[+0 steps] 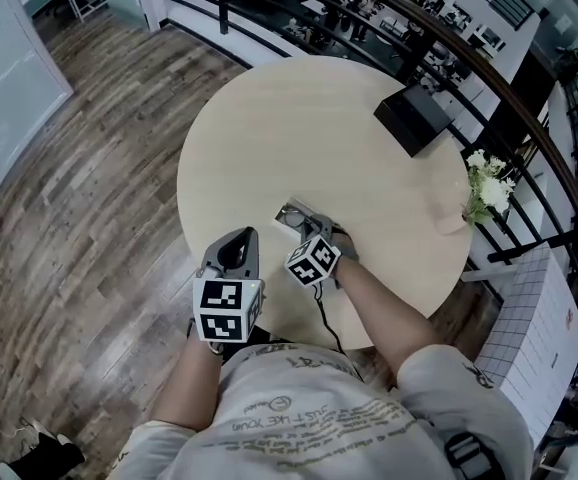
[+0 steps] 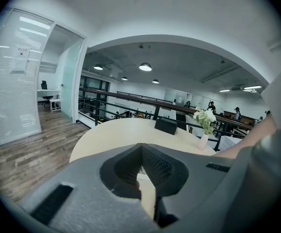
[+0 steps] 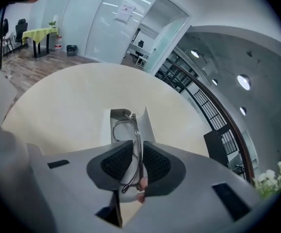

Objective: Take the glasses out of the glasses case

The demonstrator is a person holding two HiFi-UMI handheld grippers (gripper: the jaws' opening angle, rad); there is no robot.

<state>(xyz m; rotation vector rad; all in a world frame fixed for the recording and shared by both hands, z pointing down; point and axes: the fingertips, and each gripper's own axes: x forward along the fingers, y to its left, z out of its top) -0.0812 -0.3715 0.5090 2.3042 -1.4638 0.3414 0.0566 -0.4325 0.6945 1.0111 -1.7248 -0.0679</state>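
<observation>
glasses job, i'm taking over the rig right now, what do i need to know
Left gripper: shut, empty, above the near edge of the table.
Right gripper: shut on the glasses, over the open case on the table.
Done: case open, glasses gripped.
Left: lift the glasses clear of the case. I cannot tell whether they have left it yet.

— What is sitting on the round table (image 1: 269, 138)?
— A black box (image 1: 414, 118) is lying near its far edge, and white flowers (image 1: 489, 193) are standing by the railing (image 2: 131, 96).
</observation>
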